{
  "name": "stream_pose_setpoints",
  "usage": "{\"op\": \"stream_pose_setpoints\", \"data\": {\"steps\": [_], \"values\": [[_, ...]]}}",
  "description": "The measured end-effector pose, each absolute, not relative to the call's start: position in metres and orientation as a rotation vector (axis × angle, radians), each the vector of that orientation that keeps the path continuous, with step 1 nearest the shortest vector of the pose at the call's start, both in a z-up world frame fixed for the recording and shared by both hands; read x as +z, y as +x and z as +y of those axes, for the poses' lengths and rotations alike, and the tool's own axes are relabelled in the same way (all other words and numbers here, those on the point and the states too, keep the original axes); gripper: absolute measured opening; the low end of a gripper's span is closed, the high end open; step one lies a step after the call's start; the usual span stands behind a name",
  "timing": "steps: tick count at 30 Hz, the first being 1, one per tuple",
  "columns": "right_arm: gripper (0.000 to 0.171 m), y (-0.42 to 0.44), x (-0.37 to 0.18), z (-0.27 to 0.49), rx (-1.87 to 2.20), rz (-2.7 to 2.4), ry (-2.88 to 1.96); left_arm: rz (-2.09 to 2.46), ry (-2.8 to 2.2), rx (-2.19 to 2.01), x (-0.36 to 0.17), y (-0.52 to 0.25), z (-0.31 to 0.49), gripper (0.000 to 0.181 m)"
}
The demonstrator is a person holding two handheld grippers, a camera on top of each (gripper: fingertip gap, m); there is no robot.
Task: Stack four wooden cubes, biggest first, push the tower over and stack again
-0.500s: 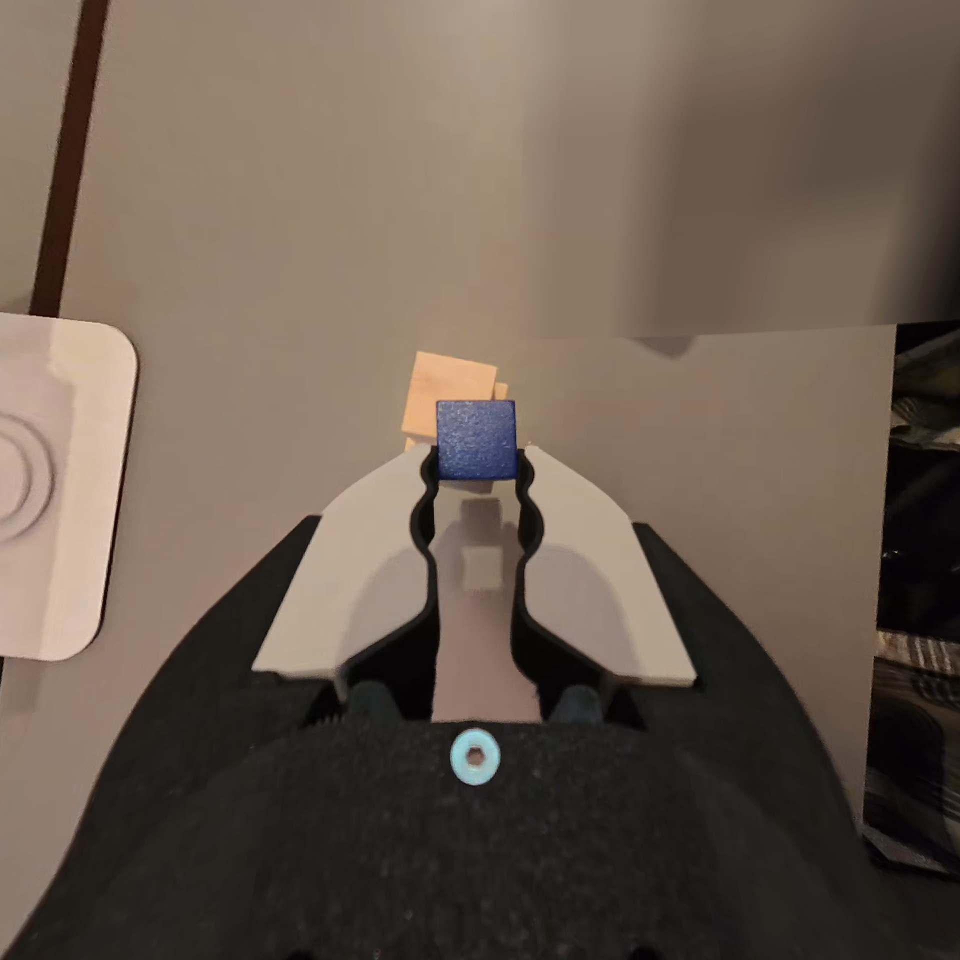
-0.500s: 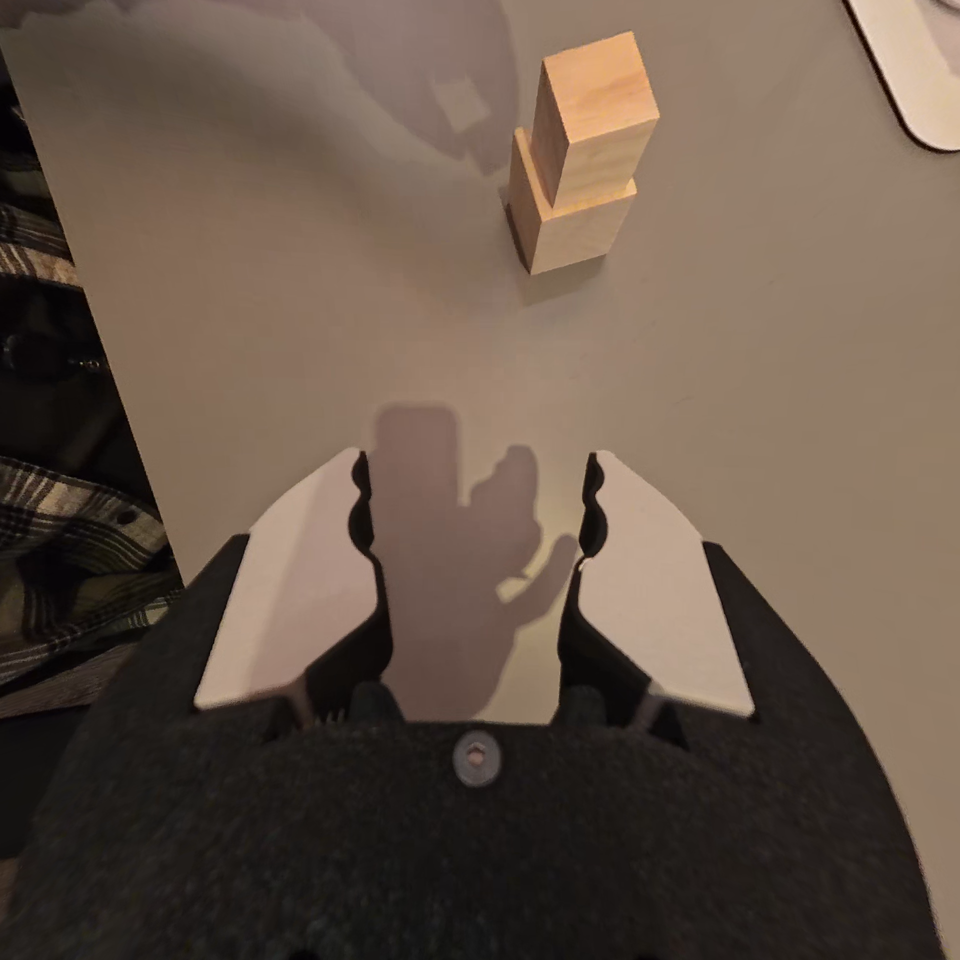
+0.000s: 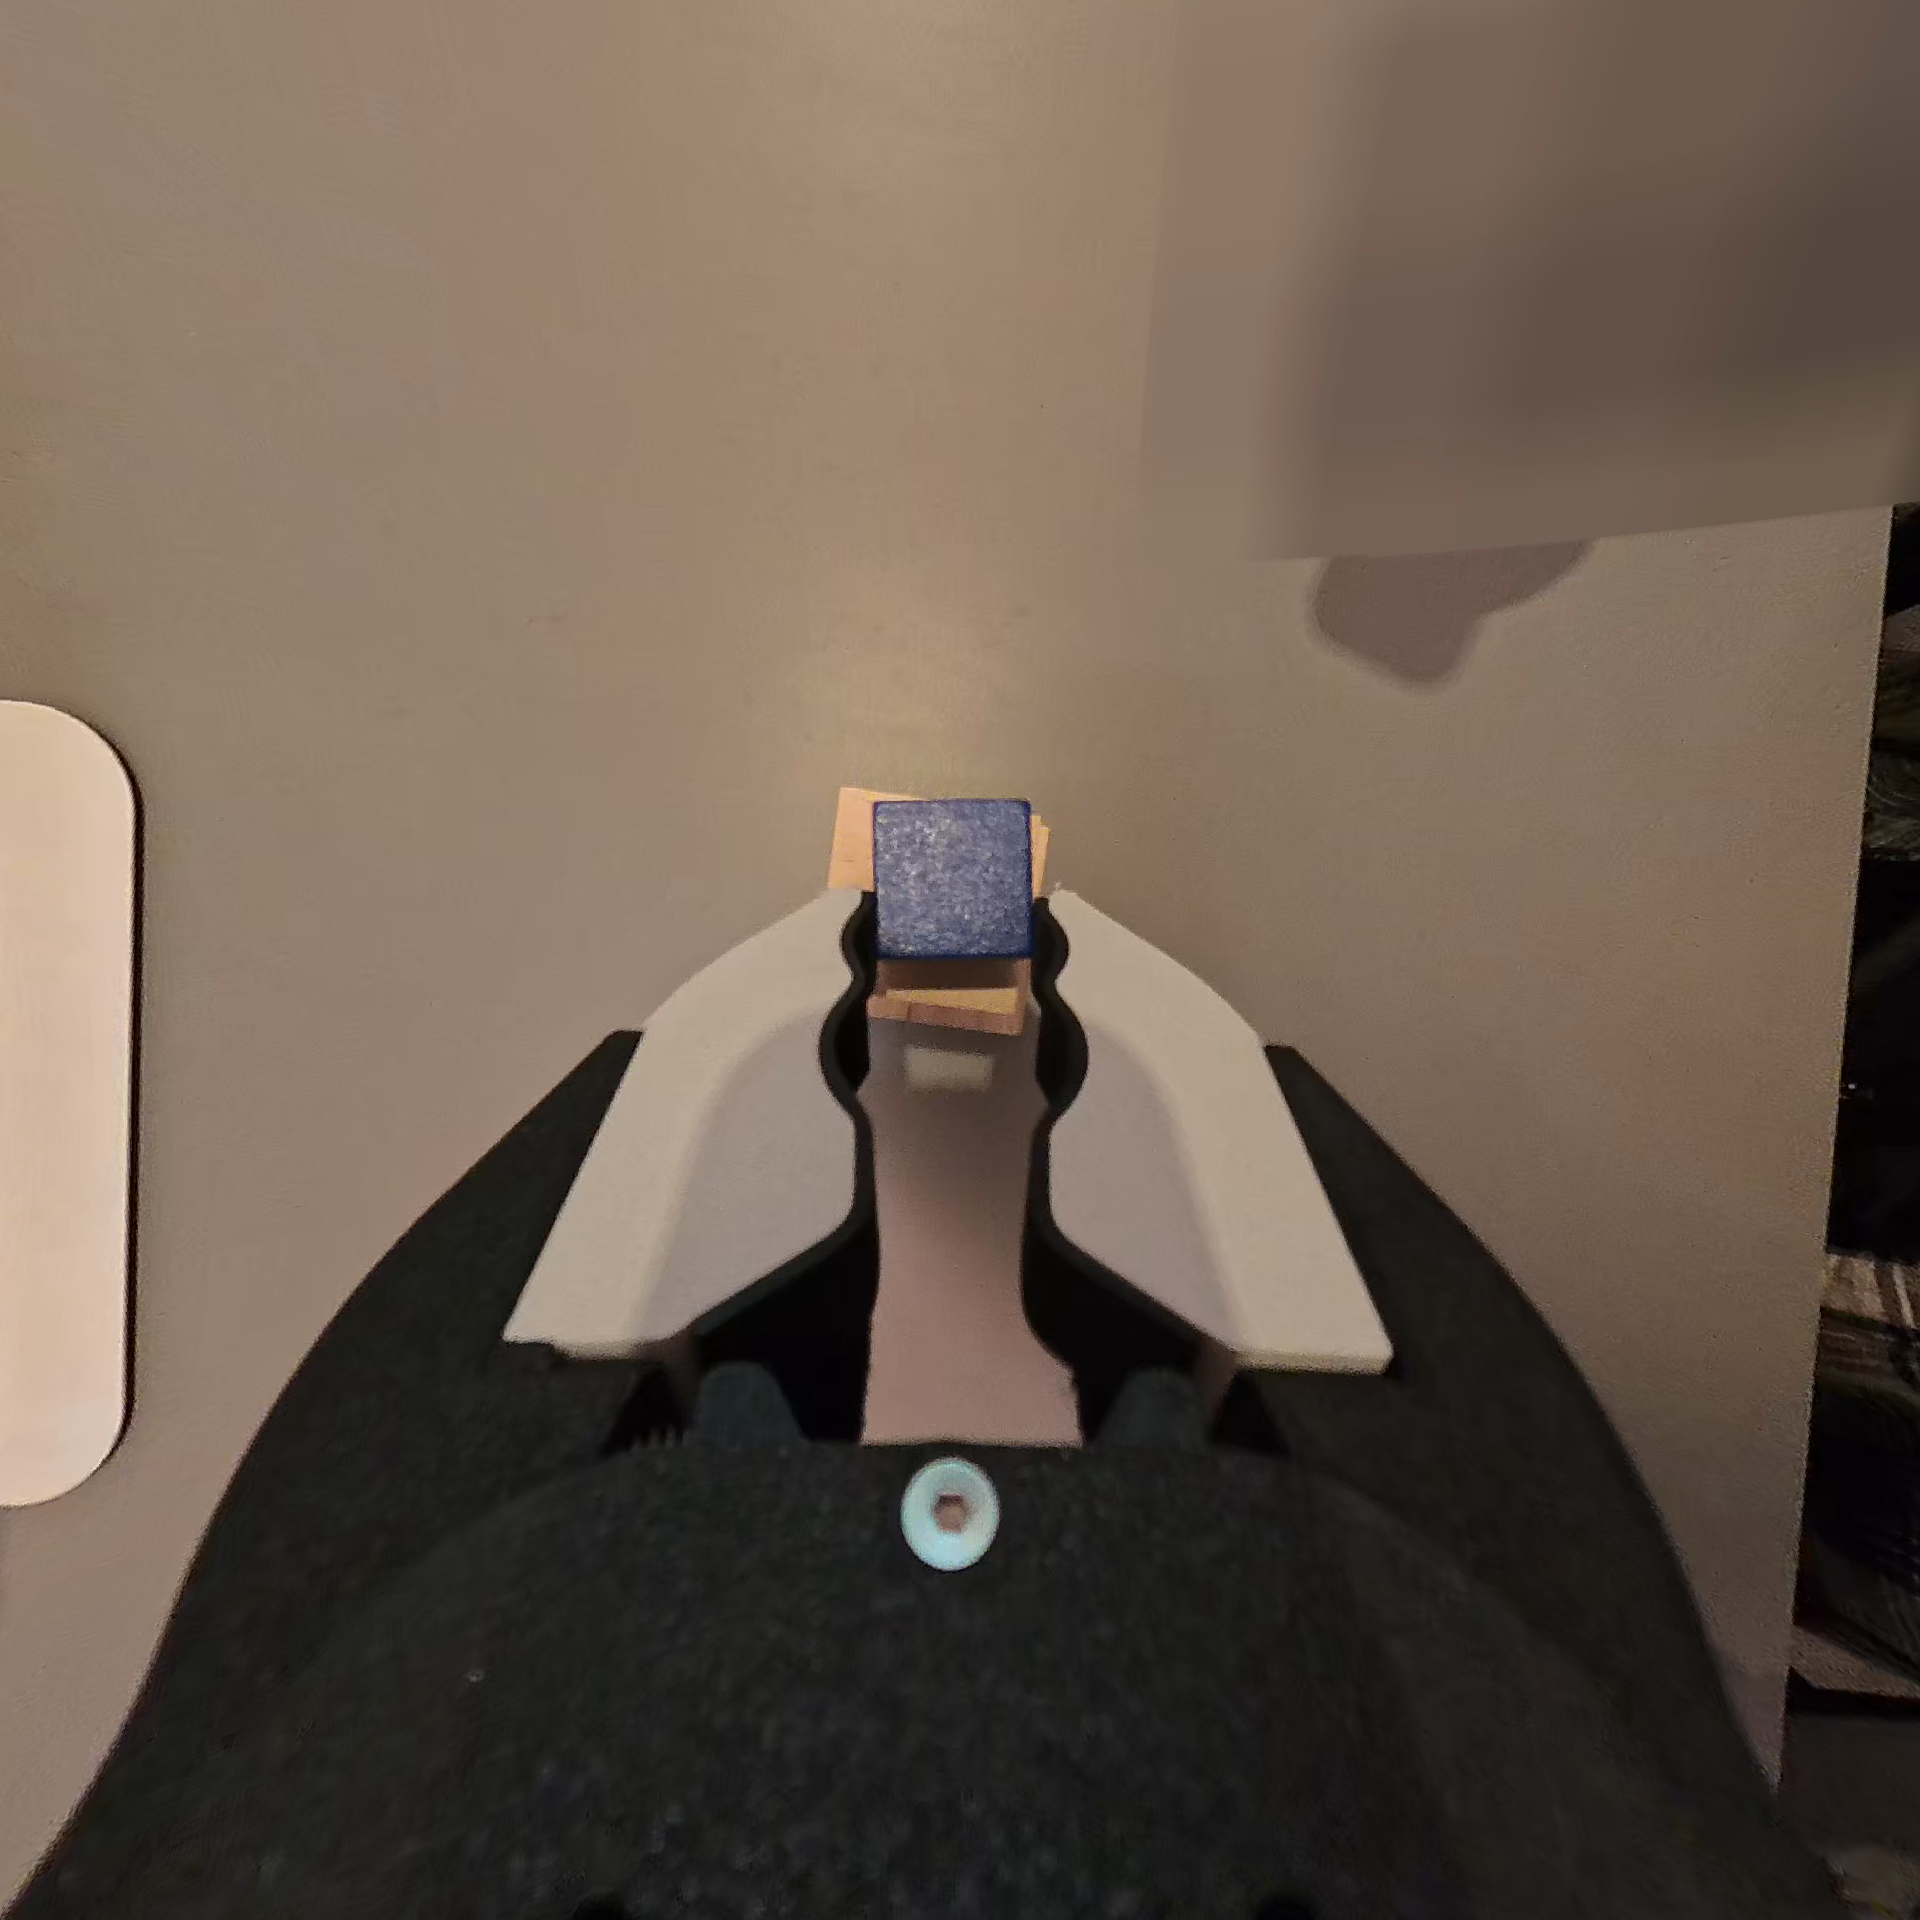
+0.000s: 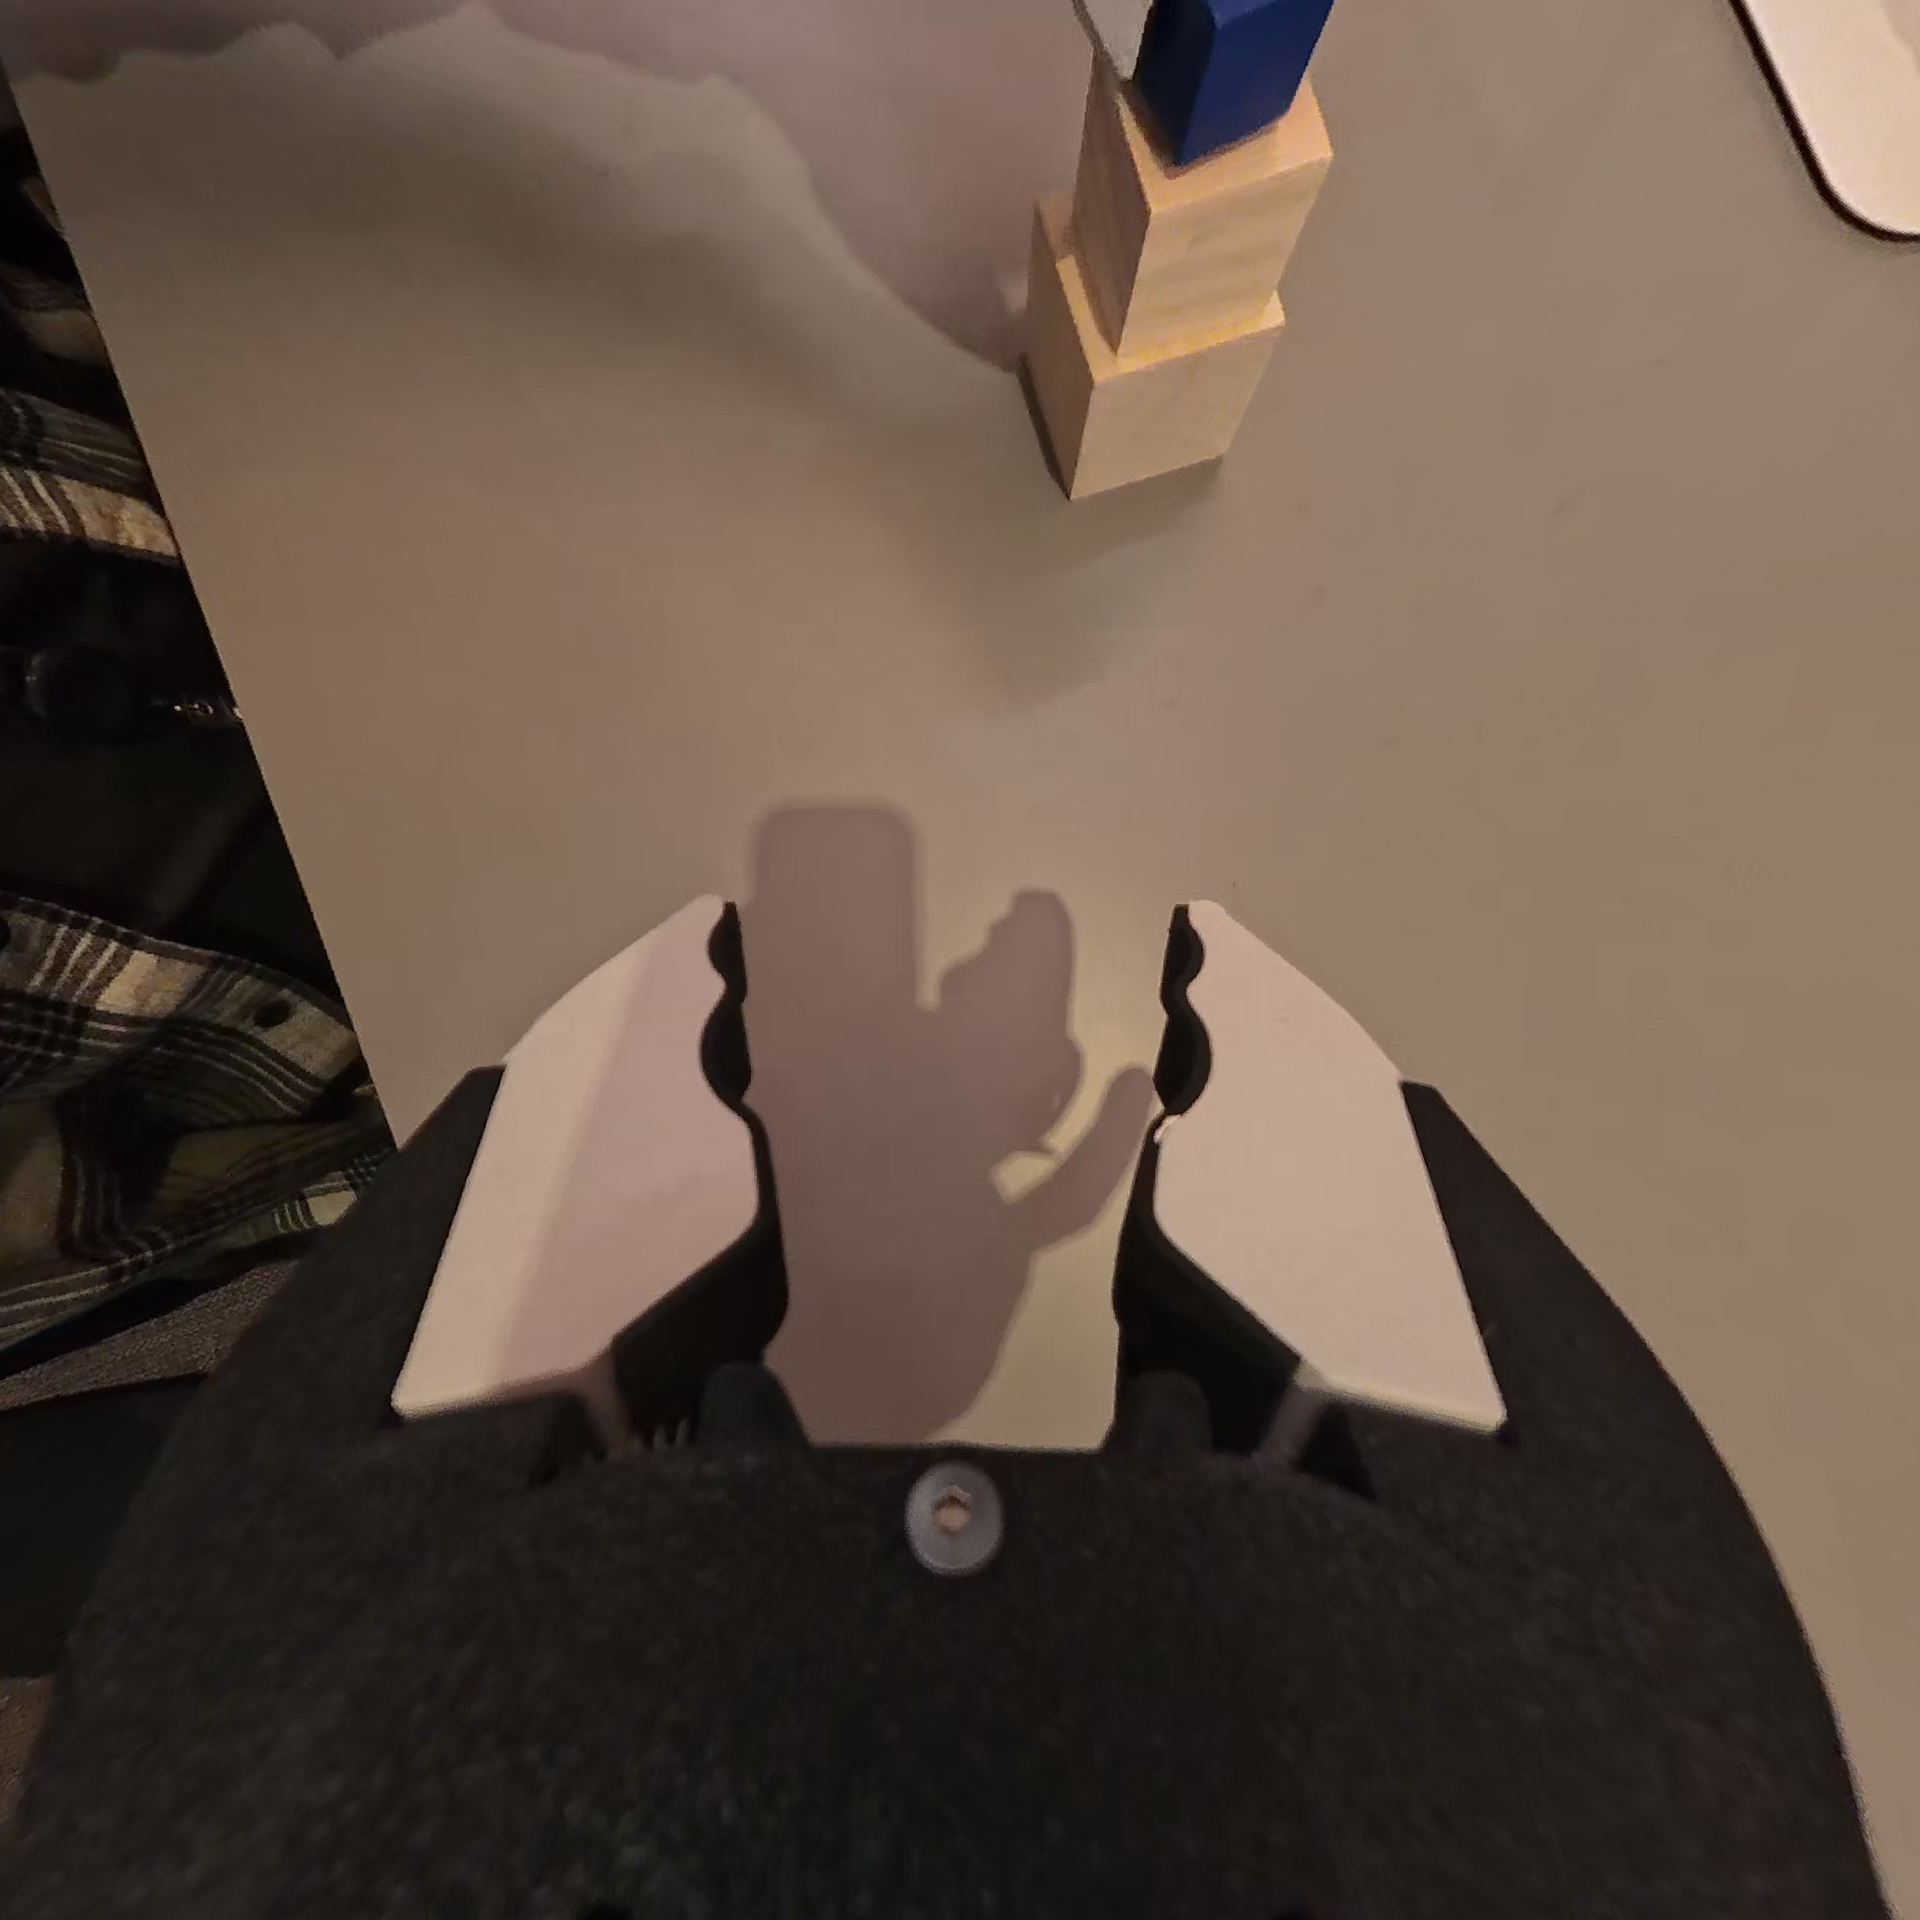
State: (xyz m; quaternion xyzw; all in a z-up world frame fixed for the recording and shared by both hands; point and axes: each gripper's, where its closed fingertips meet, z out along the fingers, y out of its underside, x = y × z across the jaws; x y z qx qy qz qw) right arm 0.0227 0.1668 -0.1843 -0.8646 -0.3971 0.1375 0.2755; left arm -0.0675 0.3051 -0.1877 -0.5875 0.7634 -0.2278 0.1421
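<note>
The blue cube [image 3: 953, 878] is pinched at the very tips of the left gripper [image 3: 953, 914], fingers pressed against its two sides. It sits over the two bare wooden cubes already stacked on the table [image 4: 1455, 727], toward the far edge by the right wrist view. In that view its lower corner seems to touch or hover just above the top face of the medium wooden cube [image 4: 1205, 218]; contact cannot be confirmed. The medium cube rests on the large wooden cube [image 4: 1153, 395], turned a little relative to it. That order fits the biggest-first rule, so the blue cube would be the third of four.

Holding the cube by its tips, I judge, leaves its underside clear, so it can be set flat without the fingers knocking the cubes below. From the left wrist view, pale wood peeks out on the left, on the right and beneath the blue cube, suggesting it is roughly centred. The right wrist view shows it leaning, so it should be levelled before release.

The right gripper [image 4: 956, 997] is spread wide with nothing between its fingers, low over the table near the edge closest to the person and well apart from the stack. A fourth cube is not visible. A pale rounded mat [image 3: 62, 1101] lies at the table's side.
</note>
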Motion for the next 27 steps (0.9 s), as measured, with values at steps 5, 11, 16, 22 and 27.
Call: {"op": "stream_pose_setpoints", "data": {"steps": [5,11,16,22,27], "values": [[0.077,0.0244,-0.1872,0.1644,0.376,-1.067,-2.333,2.229,-1.677,-0.686,-0.1906,-0.0671,0.3038,0.028],[0.077,0.0256,-0.1873,0.1635,0.379,-1.066,-2.335,2.259,-1.665,-0.703,-0.1909,-0.0692,0.3057,0.028],[0.076,0.0260,-0.1872,0.1640,0.378,-1.064,-2.334,2.303,-1.639,-0.755,-0.1905,-0.0700,0.3036,0.028],[0.078,0.0275,-0.1859,0.1653,0.377,-1.052,-2.328,2.345,-1.605,-0.764,-0.1932,-0.0700,0.3018,0.029],[0.078,0.0265,-0.1872,0.1639,0.376,-1.062,-2.337,2.335,-1.606,-0.760,-0.1934,-0.0687,0.3043,0.029]]}}
